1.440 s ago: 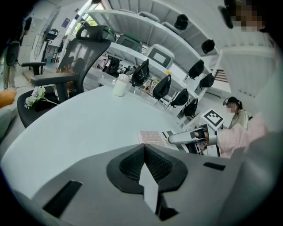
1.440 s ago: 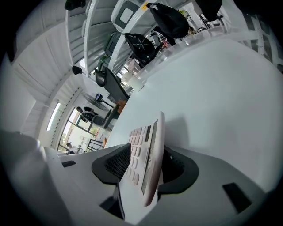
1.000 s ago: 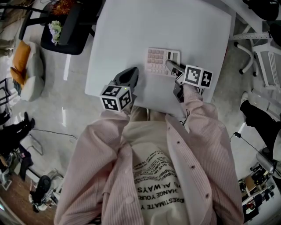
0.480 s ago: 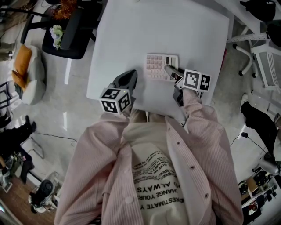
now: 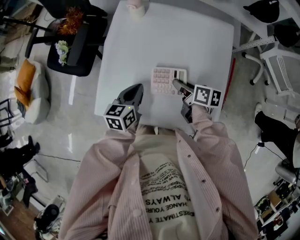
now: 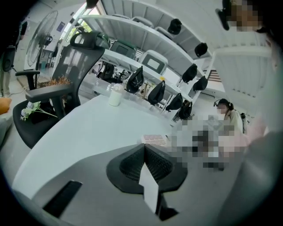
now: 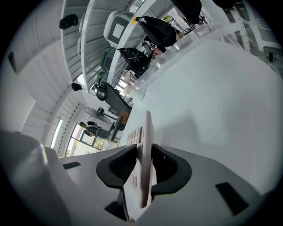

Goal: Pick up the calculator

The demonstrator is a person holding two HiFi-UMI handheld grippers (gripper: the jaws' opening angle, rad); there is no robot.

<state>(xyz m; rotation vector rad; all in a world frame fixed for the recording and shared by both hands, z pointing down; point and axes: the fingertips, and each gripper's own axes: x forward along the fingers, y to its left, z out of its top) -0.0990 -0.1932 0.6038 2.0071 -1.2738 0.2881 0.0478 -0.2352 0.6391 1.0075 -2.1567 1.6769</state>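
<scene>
Calculator (image 5: 163, 80): pink, at table's (image 5: 187, 42) near-right part.
Right gripper (image 5: 178, 85): clamped on calculator's right end.
Left gripper (image 5: 135, 90): jaws together, nothing held, over table's near edge.
Shirt (image 5: 164, 187) print: "ALWAYS", "CHANGE YOUR", seen upside down.

Past calculator (image 5: 165, 80) bench (image 5: 187, 42) wide open; 1 cup (image 5: 136, 6) at far edge, black chair (image 5: 80, 40) just off left side.
</scene>
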